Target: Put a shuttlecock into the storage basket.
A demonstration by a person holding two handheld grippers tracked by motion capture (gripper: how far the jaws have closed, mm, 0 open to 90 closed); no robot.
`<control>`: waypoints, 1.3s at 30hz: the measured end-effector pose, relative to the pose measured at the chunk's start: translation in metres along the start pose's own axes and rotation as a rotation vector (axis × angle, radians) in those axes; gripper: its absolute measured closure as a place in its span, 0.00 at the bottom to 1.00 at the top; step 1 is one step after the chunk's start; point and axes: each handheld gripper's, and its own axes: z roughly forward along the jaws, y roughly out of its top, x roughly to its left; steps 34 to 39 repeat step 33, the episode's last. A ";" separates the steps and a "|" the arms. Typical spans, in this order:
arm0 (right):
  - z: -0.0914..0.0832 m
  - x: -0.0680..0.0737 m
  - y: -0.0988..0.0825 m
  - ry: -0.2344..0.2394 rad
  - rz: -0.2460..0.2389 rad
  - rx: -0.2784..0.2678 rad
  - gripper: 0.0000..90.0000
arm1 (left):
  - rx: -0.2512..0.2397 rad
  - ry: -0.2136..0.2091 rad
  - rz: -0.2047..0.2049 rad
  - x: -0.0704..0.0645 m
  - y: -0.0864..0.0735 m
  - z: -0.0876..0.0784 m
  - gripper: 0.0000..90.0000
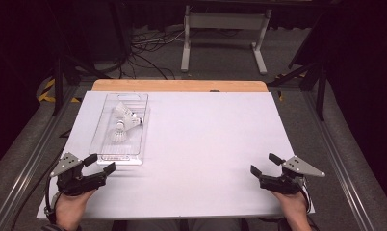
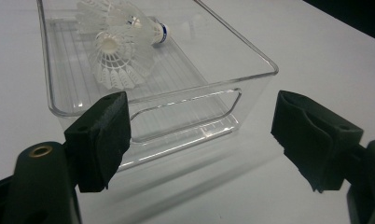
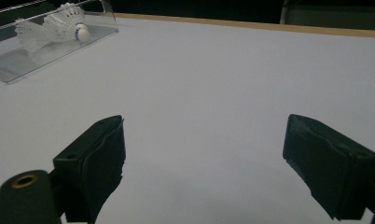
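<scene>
A clear plastic tray (image 1: 142, 139) lies on the left half of the white table (image 1: 206, 144). Inside it rest white shuttlecocks (image 1: 118, 135): one stands cork up (image 2: 112, 58) and another lies on its side behind it (image 2: 146, 29). My left gripper (image 1: 101, 163) is open just short of the tray's near end, and the near wall (image 2: 213, 83) stands between and beyond its jaws (image 2: 199, 121). My right gripper (image 1: 264, 163) is open over bare table at the front right, nothing between its jaws (image 3: 204, 135). From there the tray (image 3: 17, 60) and a shuttlecock (image 3: 59, 21) sit far off at upper left.
A wooden strip (image 1: 182, 85) runs along the table's far edge. Behind it, cables lie on the floor beside a white desk frame (image 1: 225, 29). Metal rails flank both sides of the table. The white surface stretches bare between tray and right gripper.
</scene>
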 end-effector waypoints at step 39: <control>0.001 -0.001 0.000 0.001 0.008 0.004 0.15 | -0.012 0.004 0.000 0.001 0.001 -0.001 0.23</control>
